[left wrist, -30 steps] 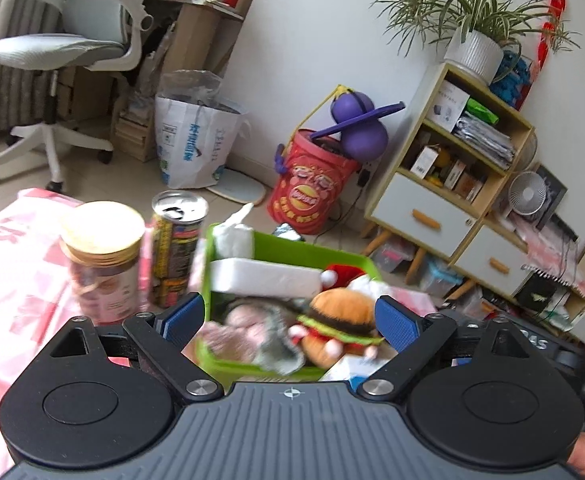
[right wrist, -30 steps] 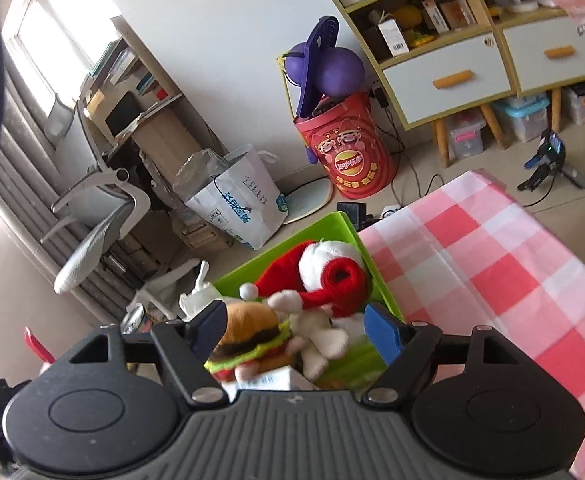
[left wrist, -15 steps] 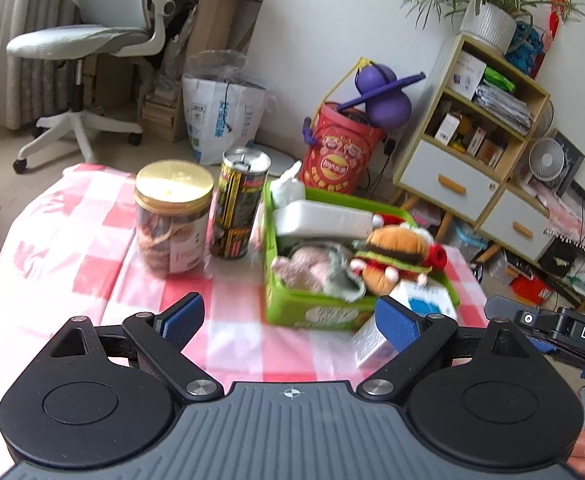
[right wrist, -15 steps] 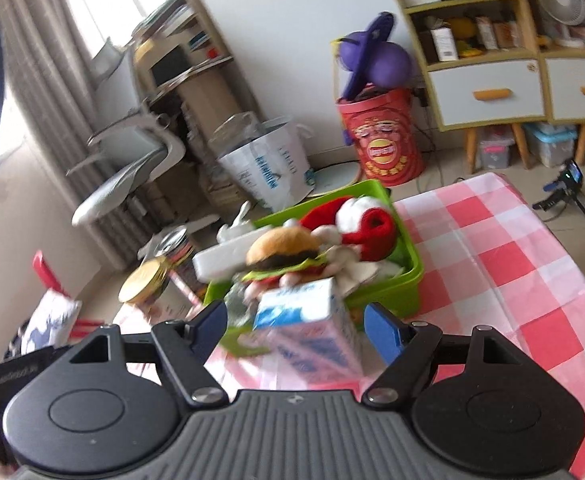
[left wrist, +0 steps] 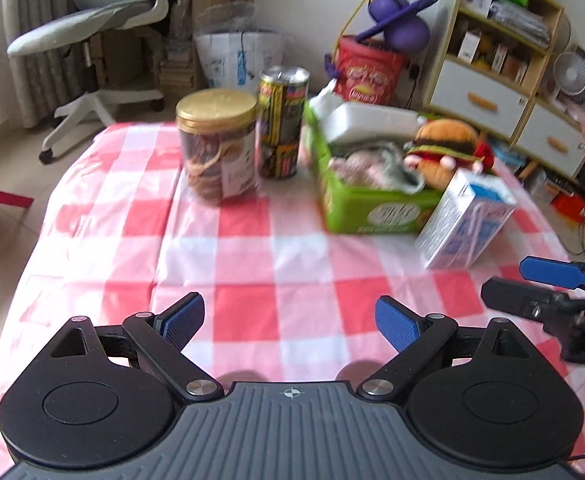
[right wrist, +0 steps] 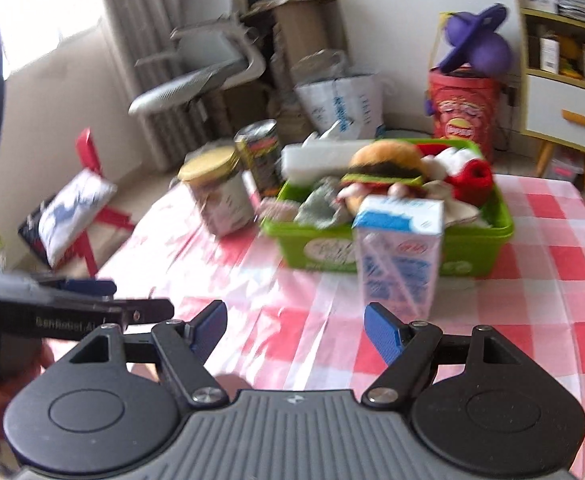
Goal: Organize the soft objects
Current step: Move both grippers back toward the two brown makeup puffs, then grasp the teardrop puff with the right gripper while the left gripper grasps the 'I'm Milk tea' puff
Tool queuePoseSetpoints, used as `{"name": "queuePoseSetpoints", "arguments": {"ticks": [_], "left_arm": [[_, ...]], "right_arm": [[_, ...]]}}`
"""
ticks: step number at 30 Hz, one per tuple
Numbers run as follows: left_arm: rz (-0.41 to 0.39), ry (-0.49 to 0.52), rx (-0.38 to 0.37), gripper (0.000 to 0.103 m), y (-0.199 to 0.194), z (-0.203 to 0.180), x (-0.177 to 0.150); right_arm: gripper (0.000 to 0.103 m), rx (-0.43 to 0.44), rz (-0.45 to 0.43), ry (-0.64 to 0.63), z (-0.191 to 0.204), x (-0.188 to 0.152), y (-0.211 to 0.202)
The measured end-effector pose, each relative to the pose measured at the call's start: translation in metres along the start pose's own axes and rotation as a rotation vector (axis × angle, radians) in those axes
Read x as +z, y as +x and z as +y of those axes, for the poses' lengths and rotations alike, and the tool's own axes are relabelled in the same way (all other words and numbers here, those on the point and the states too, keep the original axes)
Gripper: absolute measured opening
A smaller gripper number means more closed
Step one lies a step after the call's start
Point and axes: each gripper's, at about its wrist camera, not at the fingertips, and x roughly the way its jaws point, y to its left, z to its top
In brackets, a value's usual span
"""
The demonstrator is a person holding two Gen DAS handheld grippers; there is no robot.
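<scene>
A green bin (left wrist: 366, 208) (right wrist: 488, 236) stands on the red-checked tablecloth (left wrist: 252, 264), packed with soft things: a burger plush (left wrist: 446, 142) (right wrist: 386, 162), a red-and-white plush (right wrist: 468, 172), grey cloth (left wrist: 388, 166) and a white tissue pack (left wrist: 368, 118). My left gripper (left wrist: 290, 322) hovers open and empty over the near cloth, well short of the bin. My right gripper (right wrist: 296, 332) is also open and empty, and shows at the right edge of the left wrist view (left wrist: 552, 280).
A blue-and-white milk carton (left wrist: 466, 222) (right wrist: 398, 252) stands just in front of the bin. A gold-lidded cookie jar (left wrist: 216, 144) (right wrist: 218, 188) and a tall can (left wrist: 282, 124) (right wrist: 260, 152) stand left of it. An office chair (left wrist: 92, 36), a shelf unit (left wrist: 504, 40) and a red tub (left wrist: 366, 70) lie beyond the table.
Both grippers have drawn back from the bin toward the table's near side. The right one has rolled level. Much more tablecloth now shows in both views; nothing was picked up.
</scene>
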Motion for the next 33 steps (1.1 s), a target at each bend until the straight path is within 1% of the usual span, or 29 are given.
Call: {"name": "queuePoseSetpoints", "arguments": {"ticks": [8, 12, 16, 19, 23, 27, 29, 32, 33], "left_arm": [[0.086, -0.005, 0.019, 0.089, 0.011, 0.016, -0.017], [0.112, -0.012, 0.01, 0.089, 0.012, 0.023, -0.024], [0.122, -0.022, 0.005, 0.089, 0.012, 0.032, -0.028], [0.121, -0.028, 0.001, 0.089, 0.01, 0.037, -0.03], [0.128, -0.051, -0.01, 0.089, 0.012, 0.043, -0.032], [0.142, -0.063, -0.015, 0.088, 0.017, 0.046, -0.034], [0.149, -0.063, -0.017, 0.087, 0.018, 0.046, -0.035], [0.158, -0.059, -0.02, 0.087, 0.021, 0.045, -0.037], [0.16, -0.058, -0.019, 0.087, 0.022, 0.044, -0.037]], "right_arm": [[0.052, 0.057, 0.103, -0.082, 0.023, -0.025, 0.025], [0.052, 0.089, 0.097, -0.159, 0.037, -0.035, 0.03], [0.052, 0.103, 0.135, -0.208, 0.047, -0.045, 0.043], [0.051, 0.095, 0.142, -0.289, 0.056, -0.055, 0.05], [0.046, 0.078, 0.139, -0.36, 0.064, -0.063, 0.057], [0.045, 0.073, 0.139, -0.367, 0.067, -0.064, 0.065], [0.041, 0.076, 0.148, -0.369, 0.068, -0.065, 0.069], [0.039, 0.058, 0.17, -0.382, 0.07, -0.069, 0.077], [0.039, 0.055, 0.158, -0.386, 0.07, -0.069, 0.078]]}}
